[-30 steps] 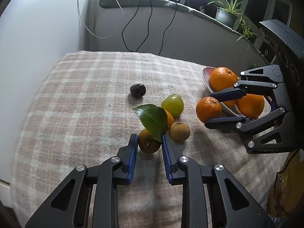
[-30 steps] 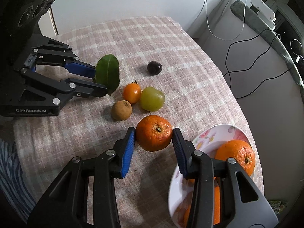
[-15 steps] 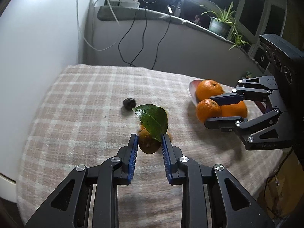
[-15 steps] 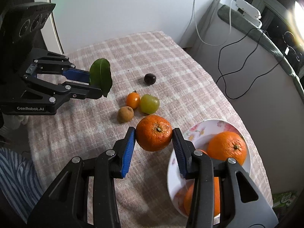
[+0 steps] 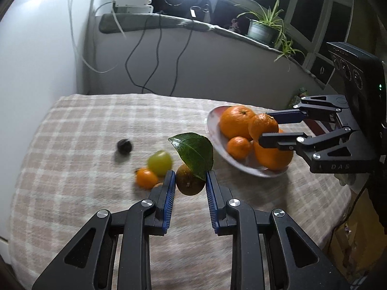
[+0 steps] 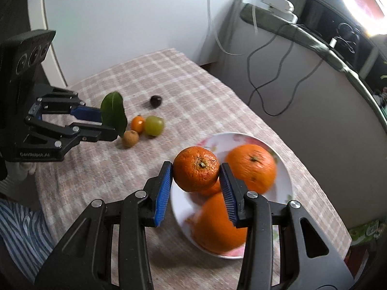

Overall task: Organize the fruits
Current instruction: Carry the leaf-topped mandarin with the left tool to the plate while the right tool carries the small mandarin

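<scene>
My left gripper point(image 5: 189, 180) is shut on a brownish-orange fruit point(image 5: 189, 181) with a green leaf point(image 5: 194, 151), held above the checked tablecloth. My right gripper point(image 6: 196, 172) is shut on a tangerine point(image 6: 196, 168) and holds it over the near edge of the flowered plate point(image 6: 217, 142), which carries three oranges point(image 6: 251, 166). In the left wrist view that tangerine point(image 5: 263, 125) hangs over the plate point(image 5: 212, 120). On the cloth lie a green grape point(image 6: 154, 125), a small orange kumquat point(image 6: 137, 123), a brown longan point(image 6: 130, 139) and a dark round fruit point(image 6: 155, 101).
The table's right edge lies just past the plate point(image 6: 321, 193). A grey sill with cables point(image 5: 154, 55), a power strip point(image 5: 133, 1) and potted plants point(image 5: 263, 27) stands behind the table. A white wall bounds the left side.
My right gripper has carried the tangerine from over the cloth to above the plate. My left gripper has lifted the leafed fruit and moved it right, toward the plate.
</scene>
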